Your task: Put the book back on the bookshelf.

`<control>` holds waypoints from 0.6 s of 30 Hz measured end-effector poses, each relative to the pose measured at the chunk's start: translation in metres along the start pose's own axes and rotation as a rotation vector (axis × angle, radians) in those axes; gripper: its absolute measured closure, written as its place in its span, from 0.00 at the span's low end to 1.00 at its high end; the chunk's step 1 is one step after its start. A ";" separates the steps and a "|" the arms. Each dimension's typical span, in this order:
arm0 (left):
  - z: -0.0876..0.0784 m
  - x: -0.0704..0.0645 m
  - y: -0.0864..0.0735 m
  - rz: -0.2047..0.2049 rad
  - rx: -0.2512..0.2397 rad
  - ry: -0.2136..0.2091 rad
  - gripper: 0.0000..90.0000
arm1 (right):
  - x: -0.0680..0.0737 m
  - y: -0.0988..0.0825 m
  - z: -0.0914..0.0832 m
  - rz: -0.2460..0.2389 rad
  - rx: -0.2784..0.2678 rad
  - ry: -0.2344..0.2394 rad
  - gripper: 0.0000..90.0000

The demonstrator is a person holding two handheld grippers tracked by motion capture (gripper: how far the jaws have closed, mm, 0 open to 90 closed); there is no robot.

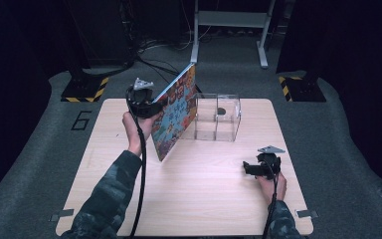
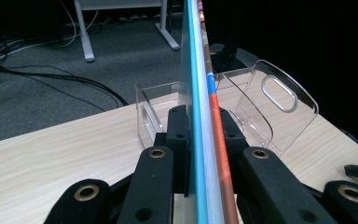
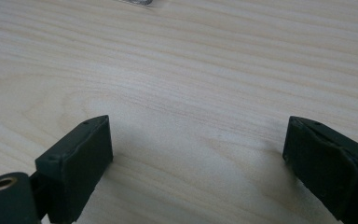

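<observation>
A thin, flat book with a busy, colourful cover hangs tilted on edge over the back left of the wooden table. My left gripper is shut on its left edge. In the left gripper view the book's blue and orange edge runs straight up between the black pads. Just to its right stands a clear acrylic holder with dividers and a handle slot. My right gripper rests low at the table's right side. Its jaws stand wide open over bare wood, with nothing between them.
Behind the table lie grey carpet, loose cables and the legs of a metal frame. Two stands with yellow-and-black bases flank the far corners. A "6" is marked on the floor at the left.
</observation>
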State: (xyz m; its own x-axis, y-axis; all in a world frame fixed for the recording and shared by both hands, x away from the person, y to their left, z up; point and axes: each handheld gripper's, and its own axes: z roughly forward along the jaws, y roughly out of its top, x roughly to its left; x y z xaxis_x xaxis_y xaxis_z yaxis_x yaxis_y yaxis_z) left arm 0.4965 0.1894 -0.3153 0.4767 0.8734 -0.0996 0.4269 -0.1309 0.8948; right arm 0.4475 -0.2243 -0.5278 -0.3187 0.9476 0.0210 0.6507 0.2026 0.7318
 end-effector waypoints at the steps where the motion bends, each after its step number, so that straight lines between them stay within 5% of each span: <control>1: 0.001 -0.001 -0.002 -0.016 -0.007 0.005 0.89 | 0.000 0.000 0.000 0.000 0.000 0.000 0.09; 18: 0.008 0.000 -0.014 -0.082 -0.065 0.023 0.89 | 0.000 0.000 0.001 0.003 -0.013 -0.010 0.09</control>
State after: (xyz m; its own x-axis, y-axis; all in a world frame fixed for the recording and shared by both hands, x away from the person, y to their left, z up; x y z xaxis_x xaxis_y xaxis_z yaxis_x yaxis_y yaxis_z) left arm 0.4967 0.1873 -0.3310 0.4238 0.8907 -0.1645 0.4123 -0.0280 0.9106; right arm 0.4474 -0.2239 -0.5284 -0.3096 0.9507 0.0159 0.6425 0.1969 0.7405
